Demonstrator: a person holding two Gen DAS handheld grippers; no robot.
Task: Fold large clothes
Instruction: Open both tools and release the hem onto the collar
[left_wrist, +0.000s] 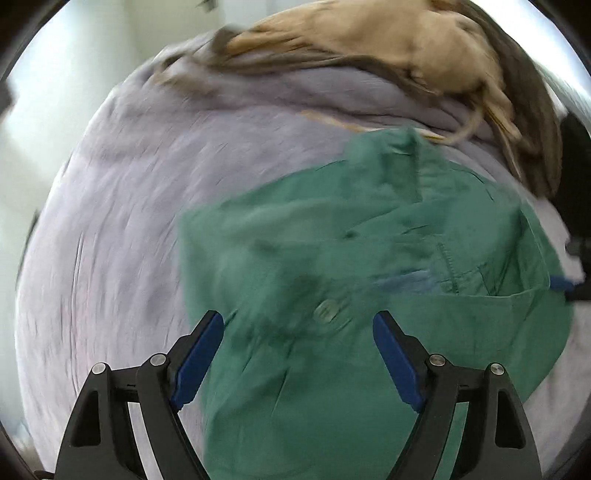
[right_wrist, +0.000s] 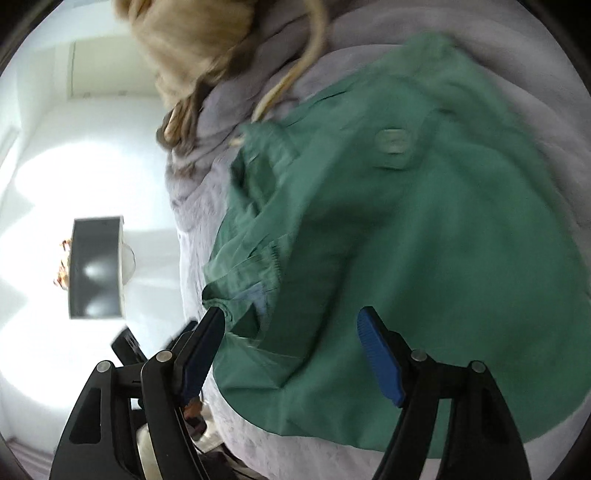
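Note:
A green garment (left_wrist: 369, 258) with a pale button (left_wrist: 327, 312) lies folded on a lavender bed cover (left_wrist: 110, 240). My left gripper (left_wrist: 298, 325) hangs open just above its near part, blue pads wide apart, nothing pinched. In the right wrist view the same green garment (right_wrist: 406, 240) spreads across the cover, its button (right_wrist: 393, 142) facing up. My right gripper (right_wrist: 290, 319) is open too; the cloth's bunched edge lies between and under its jaws, and the left fingertip (right_wrist: 214, 317) sits at the hem. The tip of the other gripper (left_wrist: 561, 284) shows at the garment's right edge.
A tan and brown garment (left_wrist: 406, 48) lies heaped on the bed cover (right_wrist: 207, 206) beyond the green one, also seen as the tan heap (right_wrist: 195, 44). Off the bed's side are a white floor and a dark rectangular box (right_wrist: 96, 267).

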